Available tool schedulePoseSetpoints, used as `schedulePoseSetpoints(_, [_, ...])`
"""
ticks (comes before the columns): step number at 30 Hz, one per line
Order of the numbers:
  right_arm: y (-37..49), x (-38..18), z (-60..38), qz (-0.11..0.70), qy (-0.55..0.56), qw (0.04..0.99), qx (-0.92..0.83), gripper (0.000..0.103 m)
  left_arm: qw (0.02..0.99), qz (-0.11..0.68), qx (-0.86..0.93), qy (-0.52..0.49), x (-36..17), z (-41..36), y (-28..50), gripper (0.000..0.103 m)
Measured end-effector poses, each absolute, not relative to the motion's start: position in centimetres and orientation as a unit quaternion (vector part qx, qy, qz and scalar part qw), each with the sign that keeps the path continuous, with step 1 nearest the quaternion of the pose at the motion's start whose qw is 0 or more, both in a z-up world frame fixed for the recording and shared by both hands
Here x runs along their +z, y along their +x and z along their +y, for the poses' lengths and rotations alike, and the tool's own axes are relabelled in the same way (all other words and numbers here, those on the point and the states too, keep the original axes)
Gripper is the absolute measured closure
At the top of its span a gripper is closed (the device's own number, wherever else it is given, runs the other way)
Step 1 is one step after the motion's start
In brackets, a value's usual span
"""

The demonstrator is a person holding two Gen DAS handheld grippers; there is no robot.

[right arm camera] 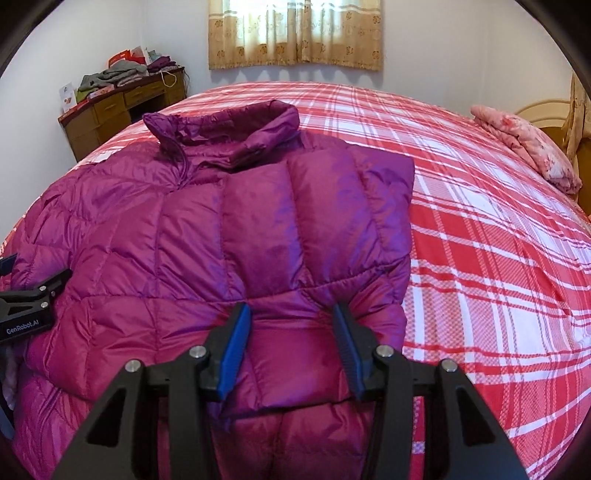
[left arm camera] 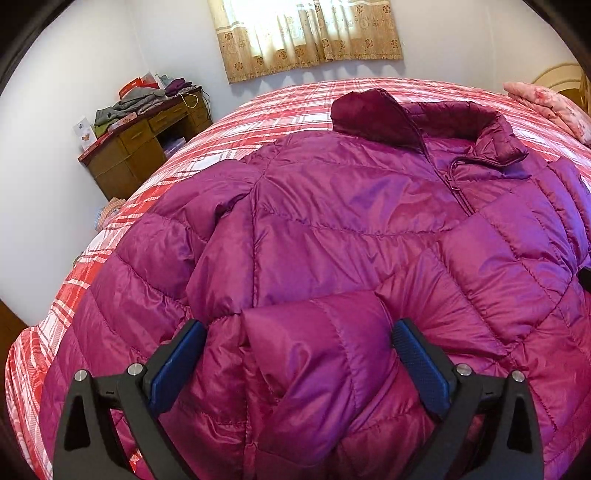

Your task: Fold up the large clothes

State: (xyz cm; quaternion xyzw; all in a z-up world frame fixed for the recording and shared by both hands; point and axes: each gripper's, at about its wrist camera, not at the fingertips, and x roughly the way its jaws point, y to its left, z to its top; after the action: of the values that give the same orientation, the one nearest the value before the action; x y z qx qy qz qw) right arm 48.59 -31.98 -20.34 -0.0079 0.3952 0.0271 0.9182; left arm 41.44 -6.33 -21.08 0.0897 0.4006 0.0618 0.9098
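Your purple puffer jacket [left arm camera: 351,229] lies spread on the red plaid bed [right arm camera: 480,240], collar toward the curtained window [right arm camera: 295,33]. Your left gripper [left arm camera: 299,328] has its jaws spread wide, with a folded sleeve end bulging up between the blue pads [left arm camera: 413,347]; the padding hides whether either pad presses the fabric, so you cannot tell if it grips. Your right gripper [right arm camera: 291,314] is spread somewhat narrower, straddling a quilted panel of a sleeve folded across the jacket's front; both pads sit against the fabric, yet whether they pinch it is unclear. The jacket's lower hem is cut off by the bottom edge in both views, and its far side runs out of the left wrist view on the right. In the right wrist view, the left gripper shows only as a black piece at the left edge. A pink folded quilt [right arm camera: 528,147] lies at the bed's far right corner, partly cropped. A wooden desk [left arm camera: 140,147] piled with clothes stands by the wall.
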Motion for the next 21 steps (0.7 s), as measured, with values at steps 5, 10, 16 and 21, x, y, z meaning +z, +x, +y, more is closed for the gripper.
schedulePoseSetpoints(5, [47.8,-18.7,-33.1,0.370,0.027,0.928,0.039,0.055,0.911,0.399,0.060,0.083,-21.1,-6.2,41.0,0.001])
schedulePoseSetpoints(10, [47.8,-14.9,-34.9,0.311,0.046,0.949,0.005,0.055,0.913,0.397,0.060,0.079,-21.1,-5.9,40.8,0.001])
schedulePoseSetpoints(16, [53.0,-18.3,-34.8,0.382,0.043,0.923,-0.009,0.056,0.914,0.396,0.065,0.064,-21.1,-5.2,40.7,0.001])
schedulePoseSetpoints(21, [53.6,-19.9,-35.1,0.411,0.035,0.911,-0.007,0.056,0.912,0.403,0.061,0.054,-21.3,-5.1,41.1,0.001])
